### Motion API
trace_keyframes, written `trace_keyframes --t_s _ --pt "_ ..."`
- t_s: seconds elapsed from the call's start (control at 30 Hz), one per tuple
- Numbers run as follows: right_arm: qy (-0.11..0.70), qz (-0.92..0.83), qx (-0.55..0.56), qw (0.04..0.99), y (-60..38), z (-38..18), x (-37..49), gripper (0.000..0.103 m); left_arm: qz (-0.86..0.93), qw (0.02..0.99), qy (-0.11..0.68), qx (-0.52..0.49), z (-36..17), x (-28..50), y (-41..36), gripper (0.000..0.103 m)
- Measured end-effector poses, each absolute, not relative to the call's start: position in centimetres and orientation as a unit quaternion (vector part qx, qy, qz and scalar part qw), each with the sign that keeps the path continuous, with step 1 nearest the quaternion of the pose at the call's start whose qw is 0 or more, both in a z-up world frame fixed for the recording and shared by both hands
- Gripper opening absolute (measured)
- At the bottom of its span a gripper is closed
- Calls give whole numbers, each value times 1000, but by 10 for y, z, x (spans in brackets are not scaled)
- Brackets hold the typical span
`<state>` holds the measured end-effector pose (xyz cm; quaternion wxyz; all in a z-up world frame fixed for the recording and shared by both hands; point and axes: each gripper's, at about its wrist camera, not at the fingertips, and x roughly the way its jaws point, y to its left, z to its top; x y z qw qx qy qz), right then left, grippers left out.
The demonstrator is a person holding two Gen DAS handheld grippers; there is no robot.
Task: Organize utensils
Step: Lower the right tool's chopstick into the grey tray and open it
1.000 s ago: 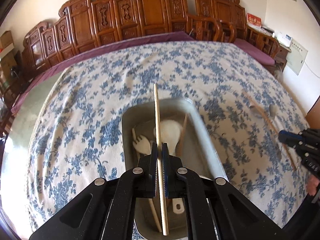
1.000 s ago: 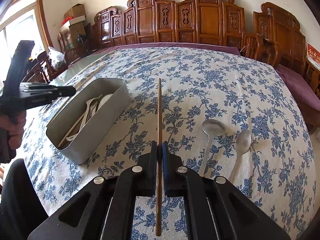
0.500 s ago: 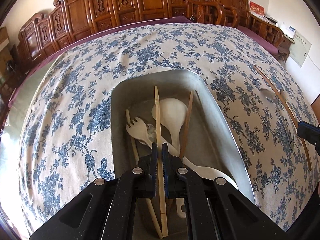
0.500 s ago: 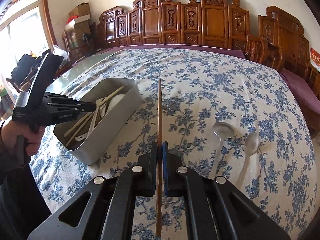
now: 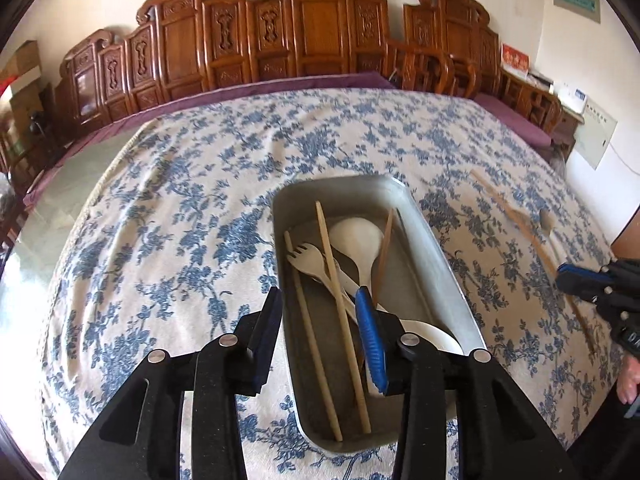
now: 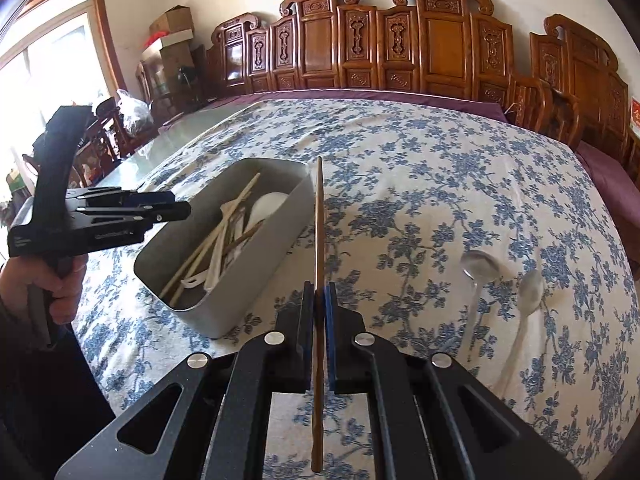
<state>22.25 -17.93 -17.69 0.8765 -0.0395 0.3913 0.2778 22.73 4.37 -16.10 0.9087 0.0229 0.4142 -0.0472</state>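
Observation:
A grey metal tray point(image 5: 430, 240) point(image 6: 280, 248) on the floral tablecloth holds light chopsticks point(image 5: 340, 304), a darker chopstick point(image 5: 383, 252), a pale fork point(image 5: 310, 258) and a white spoon point(image 5: 358, 238). My left gripper point(image 5: 320, 312) is open and empty just above the tray's near end; it also shows in the right wrist view point(image 6: 176, 210). My right gripper point(image 6: 316, 300) is shut on a brown chopstick point(image 6: 318, 216), held above the cloth to the right of the tray. It also shows in the left wrist view point(image 5: 568, 276).
Two metal spoons point(image 6: 478, 270) point(image 6: 528, 292) lie on the cloth at the right. Carved wooden chairs point(image 6: 400, 40) line the far edge of the table. A bare glass strip point(image 5: 60, 200) of table shows at the left.
My left gripper has opened and dropped its light chopstick into the tray, then drawn back a little. My right gripper has moved closer to the tray with its chopstick.

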Motion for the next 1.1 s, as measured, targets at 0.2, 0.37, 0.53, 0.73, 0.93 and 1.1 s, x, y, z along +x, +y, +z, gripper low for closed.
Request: trace_keyframes --t_s 0.2,0.37,0.53,0.73,0.93,1.1 --pt "400 289 -34 869 -159 -175 223 6 -50 920 389 14 -138 220 54 39" --pt "402 299 -40 865 -134 -173 225 6 -48 928 369 13 -122 215 60 39" --pt "407 304 -39 860 -109 -171 235 6 -45 932 361 7 -119 212 70 47" --pt "417 305 -31 856 -83 -173 250 6 -30 928 370 -15 -129 217 90 69" --pt "429 301 -18 851 -65 -180 268 6 -13 919 391 -44 -144 224 115 73" --pt "435 296 -14 850 -49 -188 280 6 3 916 398 -44 -151 228 125 73"
